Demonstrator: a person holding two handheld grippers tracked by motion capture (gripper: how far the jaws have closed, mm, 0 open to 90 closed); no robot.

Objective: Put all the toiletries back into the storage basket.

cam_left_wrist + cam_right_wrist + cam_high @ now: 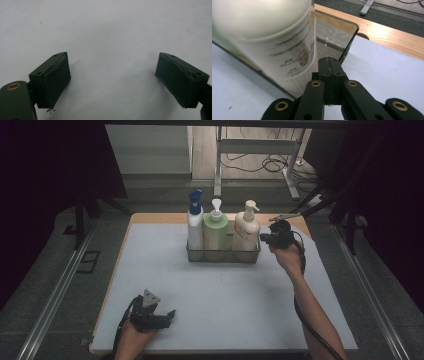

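Bottles, three of them, are parked upright in a clear tray at the table's far side in the high view, with the right gripper brought up to its right end beside the white pump bottle. Left gripper is kept idle over bare mat, jaws spread wide with nothing between. Right gripper view: jaws are clenched tight on the tray's thin wall, probably so it can be dragged.

Bench: wooden top, pale blue-grey mat over most of it, wood rim bare along far edge. Grey carpet floor around it. Metal rails flank both sides. Beyond far edge: white metal table frame, black cables looped on floor, pale wall panel. Dark drapes left and right. Light dim, brightest at centre.
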